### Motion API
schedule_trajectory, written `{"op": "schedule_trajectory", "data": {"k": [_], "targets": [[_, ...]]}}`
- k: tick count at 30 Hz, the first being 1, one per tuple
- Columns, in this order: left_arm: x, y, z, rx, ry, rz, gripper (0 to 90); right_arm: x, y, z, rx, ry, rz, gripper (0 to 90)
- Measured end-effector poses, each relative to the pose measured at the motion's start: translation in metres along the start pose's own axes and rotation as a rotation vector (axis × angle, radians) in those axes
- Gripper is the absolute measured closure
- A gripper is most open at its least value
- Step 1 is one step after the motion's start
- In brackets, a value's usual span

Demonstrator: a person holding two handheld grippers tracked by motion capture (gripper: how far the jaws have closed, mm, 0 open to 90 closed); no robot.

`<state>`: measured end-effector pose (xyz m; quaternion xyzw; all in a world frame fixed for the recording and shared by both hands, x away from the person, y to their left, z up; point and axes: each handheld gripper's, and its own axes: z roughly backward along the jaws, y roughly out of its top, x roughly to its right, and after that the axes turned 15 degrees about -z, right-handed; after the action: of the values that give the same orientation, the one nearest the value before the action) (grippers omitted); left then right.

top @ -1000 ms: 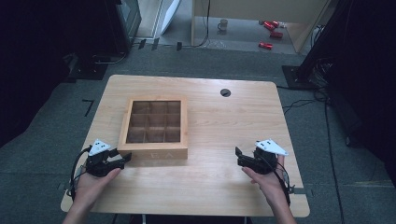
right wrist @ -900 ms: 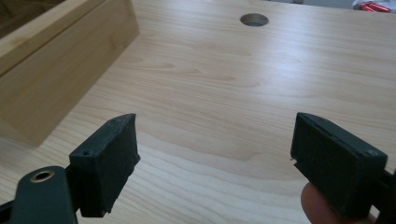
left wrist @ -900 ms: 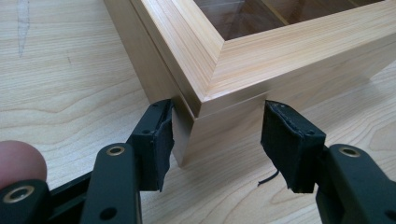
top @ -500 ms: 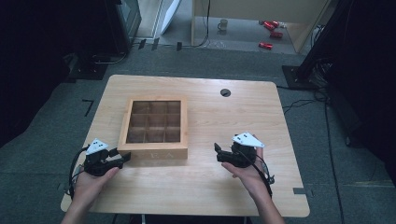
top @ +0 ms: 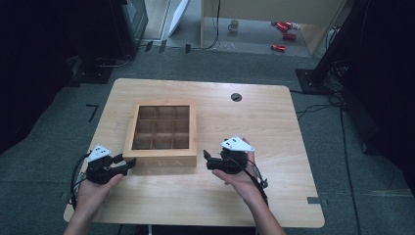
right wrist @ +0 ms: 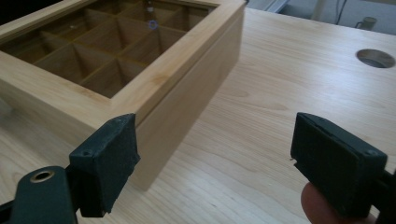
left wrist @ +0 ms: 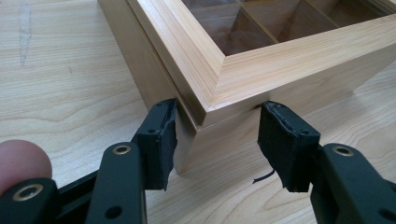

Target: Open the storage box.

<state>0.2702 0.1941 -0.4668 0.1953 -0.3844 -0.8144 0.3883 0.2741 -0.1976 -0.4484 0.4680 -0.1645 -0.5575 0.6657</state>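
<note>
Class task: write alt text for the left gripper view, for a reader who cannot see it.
Two open black jaws of the left gripper sit either side of the near corner of a wooden box, one pad on each wall. The box has a framed clear lid over wooden dividers and stands on a pale wooden table.

A round grommet hole (top: 236, 97) is set in the tabletop near the far edge. On the floor beyond the table (top: 274, 127), a mug (top: 234, 25) and red cans (top: 284, 35) are seen.
</note>
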Motion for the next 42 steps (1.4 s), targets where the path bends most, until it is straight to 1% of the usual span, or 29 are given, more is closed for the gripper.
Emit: {"op": "schedule_trajectory", "data": {"k": [1, 2, 3, 4, 5, 6, 7, 10, 12, 15, 16, 21, 25, 28, 31, 33, 35, 38, 40, 42], "targets": [[0.000, 0.000, 0.000, 0.001, 0.002, 0.000, 47.6, -0.002, -0.001, -0.001, -0.002, 0.005, 0.002, 15.0], [0.001, 0.001, 0.000, 0.003, 0.010, -0.003, 47.4, -0.007, -0.002, -0.004, -0.010, 0.023, 0.011, 15.0], [0.001, 0.001, 0.000, 0.003, 0.010, -0.003, 47.4, -0.007, -0.002, -0.004, -0.010, 0.023, 0.011, 15.0], [0.001, 0.001, 0.001, 0.004, 0.014, -0.008, 47.3, -0.010, -0.002, -0.007, -0.017, 0.040, 0.009, 15.0], [0.002, 0.002, 0.001, 0.007, 0.016, -0.008, 47.3, -0.010, -0.002, -0.007, -0.017, 0.040, 0.009, 15.0], [0.002, 0.002, 0.001, 0.010, 0.018, -0.008, 47.2, -0.012, -0.003, -0.008, -0.022, 0.057, 0.007, 15.0], [0.002, 0.003, 0.002, 0.011, 0.019, -0.010, 47.2, -0.012, -0.003, -0.008, -0.022, 0.057, 0.007, 15.0], [0.002, 0.004, 0.003, 0.012, 0.023, -0.018, 46.8, -0.014, -0.004, -0.011, -0.030, 0.083, 0.007, 15.0], [0.002, 0.005, 0.005, 0.017, 0.024, -0.016, 46.7, -0.016, -0.006, -0.012, -0.036, 0.105, 0.010, 15.0], [0.002, 0.006, 0.005, 0.020, 0.024, -0.013, 46.5, -0.019, -0.007, -0.013, -0.038, 0.113, 0.015, 15.0], [0.002, 0.007, 0.006, 0.022, 0.024, -0.012, 46.5, -0.021, -0.008, -0.014, -0.047, 0.122, 0.017, 15.0], [0.001, 0.007, 0.007, 0.026, 0.024, -0.008, 46.0, -0.025, -0.011, -0.018, -0.061, 0.129, 0.030, 15.0], [0.002, 0.009, 0.007, 0.029, 0.028, -0.003, 46.0, -0.025, -0.012, -0.023, -0.069, 0.124, 0.024, 15.0], [0.002, 0.010, 0.009, 0.036, 0.030, -0.001, 46.0, -0.025, -0.013, -0.027, -0.072, 0.120, 0.011, 15.0], [0.002, 0.011, 0.010, 0.048, 0.028, 0.011, 46.0, -0.026, -0.014, -0.031, -0.068, 0.138, 0.008, 15.0], [0.001, 0.012, 0.011, 0.050, 0.029, 0.010, 45.9, -0.028, -0.014, -0.034, -0.067, 0.138, 0.010, 15.0], [0.002, 0.013, 0.012, 0.052, 0.033, 0.009, 46.0, -0.028, -0.014, -0.036, -0.062, 0.136, 0.012, 15.0], [0.002, 0.013, 0.012, 0.054, 0.031, 0.009, 45.9, -0.029, -0.011, -0.037, -0.040, 0.140, 0.014, 15.6], [0.000, 0.014, 0.013, 0.066, 0.027, 0.018, 45.4, -0.030, -0.007, -0.037, -0.019, 0.133, 0.046, 15.8], [0.000, 0.014, 0.014, 0.071, 0.027, 0.020, 45.1, -0.030, -0.007, -0.037, -0.014, 0.132, 0.052, 15.8]]}}
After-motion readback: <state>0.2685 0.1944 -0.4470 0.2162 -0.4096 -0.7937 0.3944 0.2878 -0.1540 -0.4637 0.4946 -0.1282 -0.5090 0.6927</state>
